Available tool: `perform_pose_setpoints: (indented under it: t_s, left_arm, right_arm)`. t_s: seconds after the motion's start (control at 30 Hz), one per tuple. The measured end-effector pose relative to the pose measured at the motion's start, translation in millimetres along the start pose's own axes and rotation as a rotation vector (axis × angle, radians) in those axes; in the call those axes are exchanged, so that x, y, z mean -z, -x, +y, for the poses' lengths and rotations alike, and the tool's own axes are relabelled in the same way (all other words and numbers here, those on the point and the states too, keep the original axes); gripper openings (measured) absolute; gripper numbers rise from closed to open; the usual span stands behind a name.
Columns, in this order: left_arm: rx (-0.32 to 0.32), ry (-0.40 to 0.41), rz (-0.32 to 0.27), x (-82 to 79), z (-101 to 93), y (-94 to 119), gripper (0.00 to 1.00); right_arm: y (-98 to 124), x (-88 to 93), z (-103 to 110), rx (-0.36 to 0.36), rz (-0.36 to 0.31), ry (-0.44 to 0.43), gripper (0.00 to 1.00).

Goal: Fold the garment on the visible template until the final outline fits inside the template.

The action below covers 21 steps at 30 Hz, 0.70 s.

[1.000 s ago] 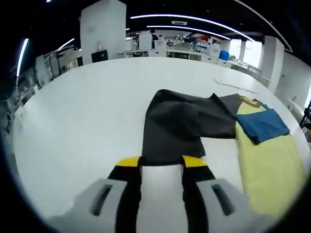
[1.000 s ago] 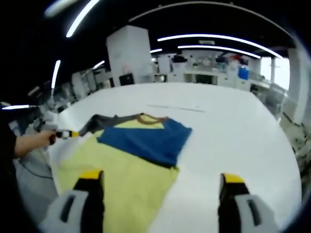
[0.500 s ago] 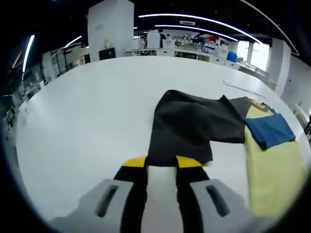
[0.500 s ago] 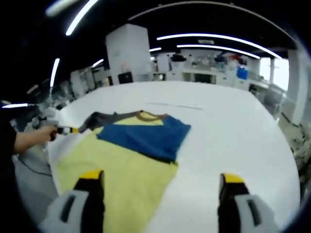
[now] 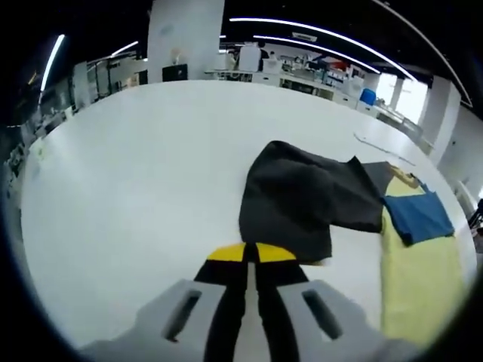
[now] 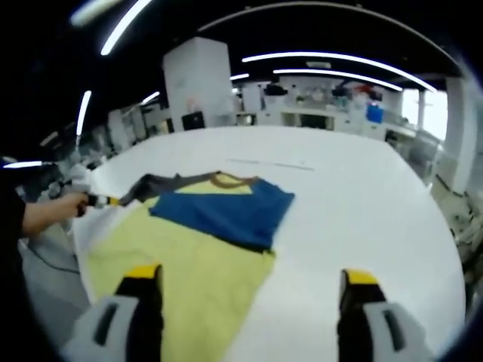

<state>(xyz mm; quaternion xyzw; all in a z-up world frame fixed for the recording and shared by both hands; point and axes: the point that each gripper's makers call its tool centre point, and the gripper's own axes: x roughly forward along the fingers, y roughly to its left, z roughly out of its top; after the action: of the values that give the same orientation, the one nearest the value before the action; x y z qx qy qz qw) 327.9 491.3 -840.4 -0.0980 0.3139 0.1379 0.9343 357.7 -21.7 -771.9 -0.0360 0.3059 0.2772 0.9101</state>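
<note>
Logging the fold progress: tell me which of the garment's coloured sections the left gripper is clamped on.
The dark grey section: the left gripper is shut on its near edge, while the blue panel and yellow panel lie beyond, untouched.

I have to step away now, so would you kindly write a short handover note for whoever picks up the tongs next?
Left tongs: jaws together at the near edge of the dark grey sleeve; whether cloth is pinched cannot be told.
Right tongs: open, holding nothing, poised over the yellow body.
The garment lies on the white table; the blue sleeve is folded onto the yellow body, the grey sleeve is spread out sideways.
Done: blue sleeve folded in.
Left: fold the grey sleeve in, then the body. I cannot make out the template.
</note>
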Motion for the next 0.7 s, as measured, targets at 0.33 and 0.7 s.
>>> perform_pose_setpoints:
  t_s: [0.33,0.7]
  left_arm:
    - [-0.004,-0.052,-0.043,-12.2,22.2,13,0.0]
    - [-0.052,-0.14,-0.071,-50.1,56.3,22,0.0]
  right_arm:
    - [0,-7.1,6,-0.01,-0.015,0.009,0.97]
    - [5,-15.3,17,-0.05,-0.023,0.04,0.99]
